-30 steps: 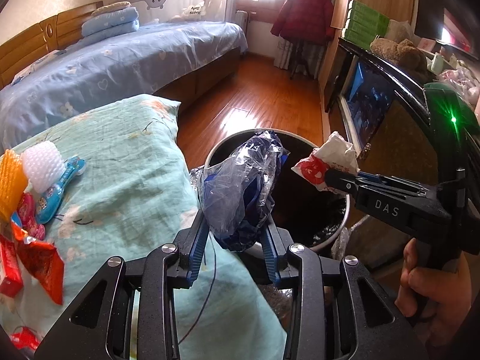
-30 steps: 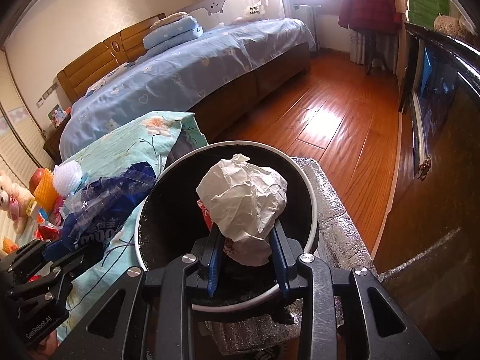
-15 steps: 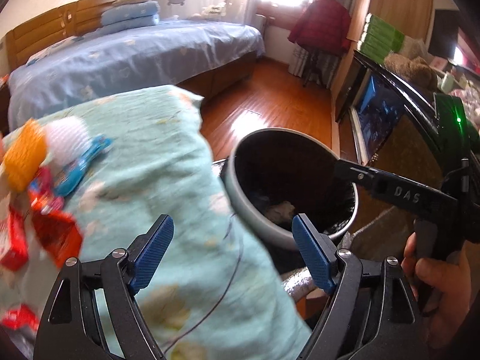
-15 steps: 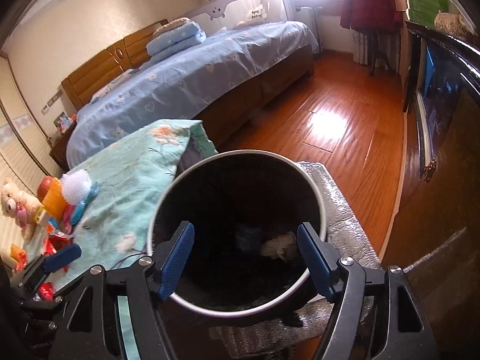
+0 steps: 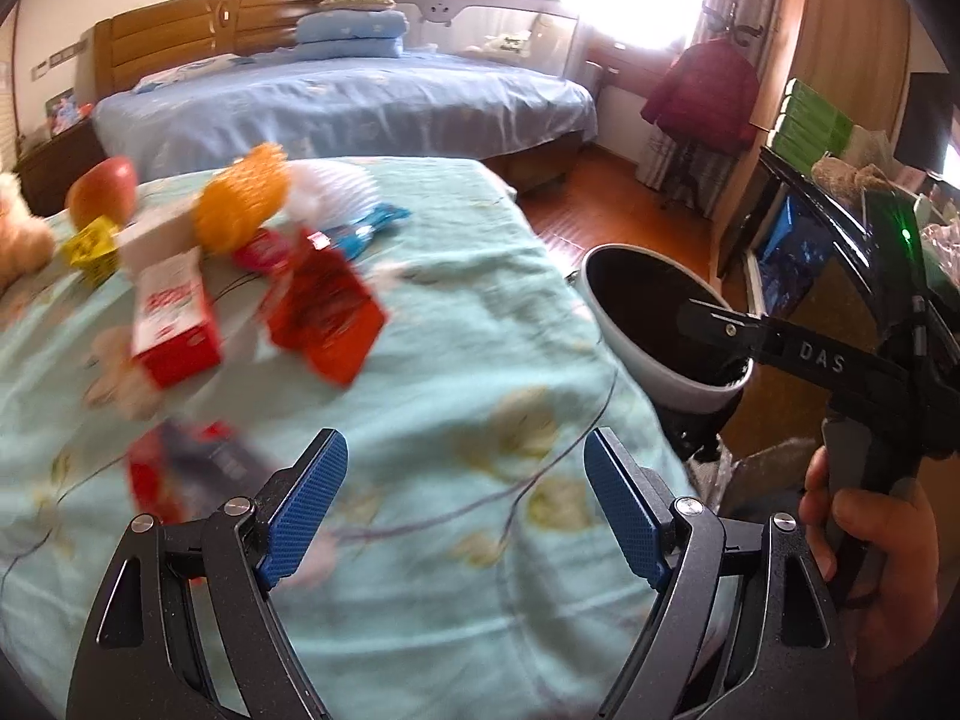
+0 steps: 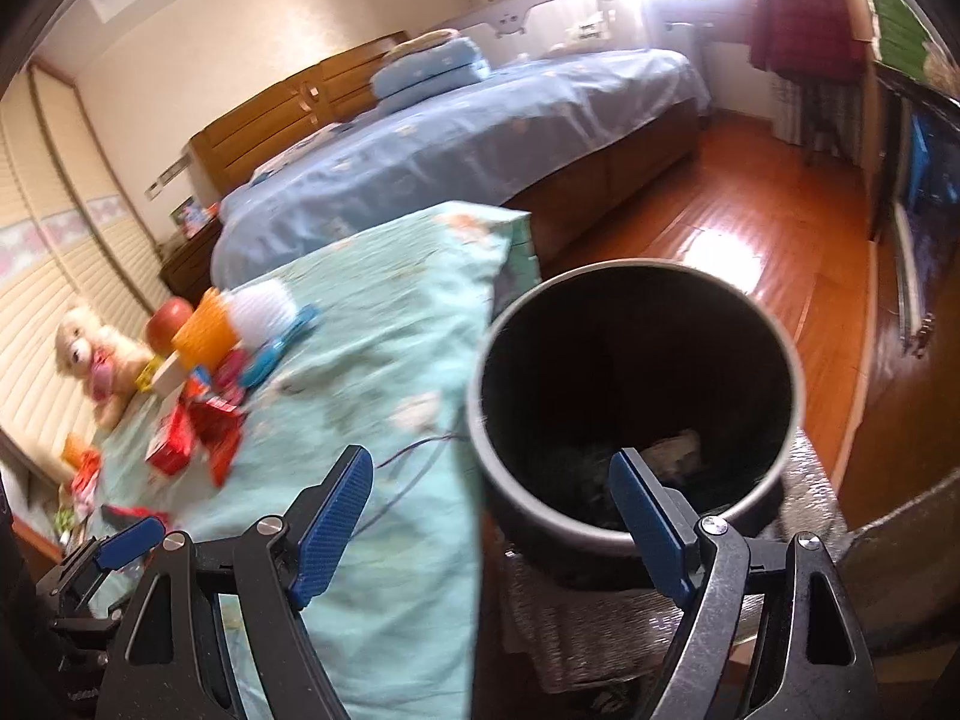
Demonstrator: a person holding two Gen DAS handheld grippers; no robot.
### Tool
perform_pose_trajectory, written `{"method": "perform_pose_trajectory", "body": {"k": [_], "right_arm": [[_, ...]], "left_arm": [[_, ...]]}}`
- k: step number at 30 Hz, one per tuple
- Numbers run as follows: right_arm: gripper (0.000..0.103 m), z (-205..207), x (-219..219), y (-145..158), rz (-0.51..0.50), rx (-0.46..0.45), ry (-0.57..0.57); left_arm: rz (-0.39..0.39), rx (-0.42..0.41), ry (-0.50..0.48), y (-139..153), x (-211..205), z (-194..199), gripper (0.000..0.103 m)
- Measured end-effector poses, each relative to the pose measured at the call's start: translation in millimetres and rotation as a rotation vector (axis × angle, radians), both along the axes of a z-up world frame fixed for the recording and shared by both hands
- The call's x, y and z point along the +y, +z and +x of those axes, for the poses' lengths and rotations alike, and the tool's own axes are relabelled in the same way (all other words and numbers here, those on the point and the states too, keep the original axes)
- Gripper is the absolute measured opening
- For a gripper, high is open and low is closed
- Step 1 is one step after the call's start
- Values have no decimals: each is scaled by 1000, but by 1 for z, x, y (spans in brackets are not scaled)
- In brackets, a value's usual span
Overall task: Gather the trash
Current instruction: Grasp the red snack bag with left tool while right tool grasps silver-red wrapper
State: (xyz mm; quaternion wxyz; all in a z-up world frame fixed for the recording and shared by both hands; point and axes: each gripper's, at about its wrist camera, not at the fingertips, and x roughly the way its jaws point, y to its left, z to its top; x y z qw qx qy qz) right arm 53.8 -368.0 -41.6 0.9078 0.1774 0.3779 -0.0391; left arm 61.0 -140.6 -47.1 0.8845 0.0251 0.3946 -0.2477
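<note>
Trash pile [image 5: 252,276] sits on the teal floral bedspread [image 5: 456,360], ahead and to the left of the left gripper [image 5: 465,504]: red-and-white carton [image 5: 174,318], red wrapper [image 5: 324,312], orange mesh piece [image 5: 240,210], white foam net [image 5: 336,192], blue wrapper [image 5: 372,228], all blurred. Nearer, a dark-and-red packet [image 5: 192,474] lies just left of the left blue finger pad [image 5: 306,510]. Left gripper hovers low over the bedspread, jaws spread wide, nothing between them. Apple [image 5: 102,192] and plush toy [image 5: 18,234] at far left.

Trash bin [image 5: 660,336], grey with black liner, stands off the bed's right edge, ahead-right of the left gripper. Right gripper [image 5: 714,315] reaches in from the right, its tip over the bin rim; right hand [image 5: 876,552] wraps the handle at lower right.

Right wrist view: same pile [image 6: 204,384] far left on the bedspread [image 6: 384,372], well apart from the right gripper [image 6: 492,522]. That gripper is spread wide and empty, left pad [image 6: 330,516] over the bedspread, right pad over the bin's [image 6: 636,408] near rim. Crumpled white paper [image 6: 678,450] lies in the bin bottom, just beyond the right pad. Left gripper's blue tip [image 6: 129,540] shows at lower left.
</note>
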Motion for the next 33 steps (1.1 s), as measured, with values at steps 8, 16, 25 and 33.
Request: {"method": "perform_pose_trajectory", "body": {"k": [8,16,25,33], "right_arm": [[83,4,42,0,3,2,77],[83,18,78,-6,17,11,151],[83,44,120,-12,30,16,249],[82,79,149,-18,37,37,305]], "left_arm": [[7,-29,63,-2,52,-33,83],[18,-17,217,-9,100,-21,83],[69,12,338,-27,137,11,83],[48,-3,351,-24,150,28,80]]}}
